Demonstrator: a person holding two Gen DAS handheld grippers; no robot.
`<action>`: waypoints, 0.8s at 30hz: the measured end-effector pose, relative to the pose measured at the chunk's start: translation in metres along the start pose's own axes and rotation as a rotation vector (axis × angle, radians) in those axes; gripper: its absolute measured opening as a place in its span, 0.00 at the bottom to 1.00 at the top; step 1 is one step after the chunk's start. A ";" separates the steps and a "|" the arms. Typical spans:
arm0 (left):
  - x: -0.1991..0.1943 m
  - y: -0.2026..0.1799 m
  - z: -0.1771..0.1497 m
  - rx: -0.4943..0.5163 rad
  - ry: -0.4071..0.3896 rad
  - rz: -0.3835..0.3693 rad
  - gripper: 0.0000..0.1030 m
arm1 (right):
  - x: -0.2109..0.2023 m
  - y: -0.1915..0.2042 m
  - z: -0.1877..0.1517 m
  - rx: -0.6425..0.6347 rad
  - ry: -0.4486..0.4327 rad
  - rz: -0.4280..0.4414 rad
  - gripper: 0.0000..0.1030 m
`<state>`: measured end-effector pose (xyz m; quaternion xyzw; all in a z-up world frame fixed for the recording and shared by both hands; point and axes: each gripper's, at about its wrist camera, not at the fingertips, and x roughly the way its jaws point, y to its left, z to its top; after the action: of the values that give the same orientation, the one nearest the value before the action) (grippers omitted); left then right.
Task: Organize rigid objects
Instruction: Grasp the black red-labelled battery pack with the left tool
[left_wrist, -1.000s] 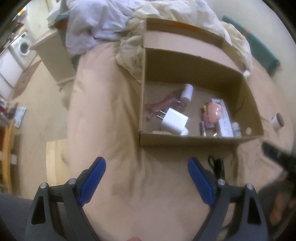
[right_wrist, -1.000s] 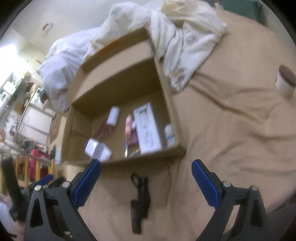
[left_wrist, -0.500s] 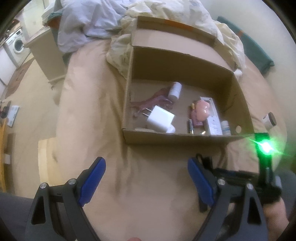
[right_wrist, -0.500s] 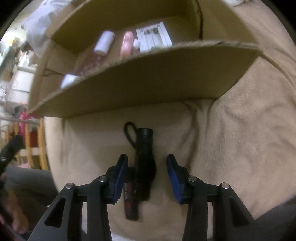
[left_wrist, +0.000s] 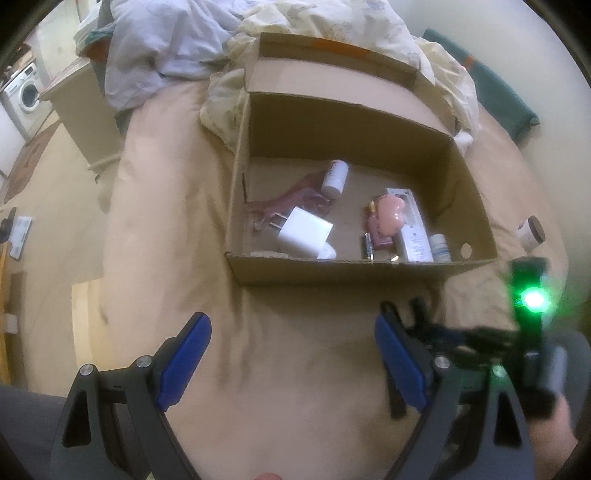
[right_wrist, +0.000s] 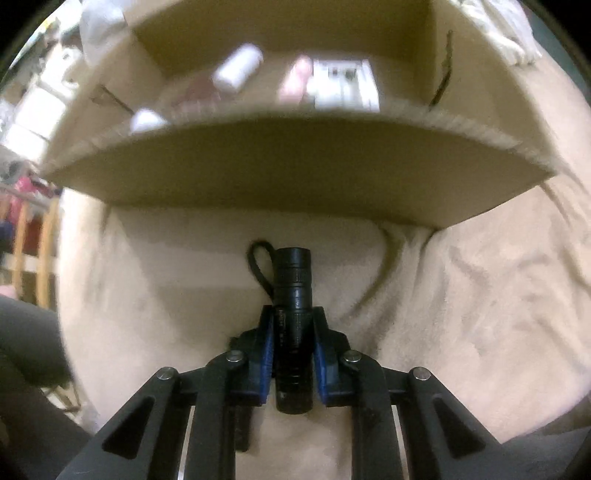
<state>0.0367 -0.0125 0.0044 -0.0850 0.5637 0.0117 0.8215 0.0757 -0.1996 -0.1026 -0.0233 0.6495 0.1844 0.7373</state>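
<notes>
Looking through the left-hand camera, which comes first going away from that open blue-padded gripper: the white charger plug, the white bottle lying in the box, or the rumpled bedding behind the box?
From the left gripper:
1. White charger plug, inside the cardboard box, near its front wall, left part.
2. White bottle, deeper in the box, towards the back wall.
3. Rumpled bedding, beyond the box, at the top.

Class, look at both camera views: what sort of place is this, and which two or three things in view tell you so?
Most likely a bedroom in a home. A cardboard box sits on a bed covered by a beige blanket, rumpled bedding is heaped behind it, and a washing machine stands in the background.
</notes>
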 end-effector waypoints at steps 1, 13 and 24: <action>0.001 0.001 0.000 -0.005 0.005 -0.001 0.86 | -0.008 -0.002 0.000 0.005 -0.016 0.015 0.19; 0.018 -0.012 -0.009 0.040 0.050 0.020 0.86 | -0.095 -0.006 -0.004 -0.041 -0.237 0.094 0.19; 0.040 -0.060 -0.034 0.158 0.106 0.078 0.86 | -0.137 -0.053 0.000 0.080 -0.506 0.219 0.19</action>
<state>0.0270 -0.0802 -0.0372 0.0015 0.6085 -0.0052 0.7935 0.0798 -0.2817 0.0193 0.1229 0.4502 0.2373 0.8520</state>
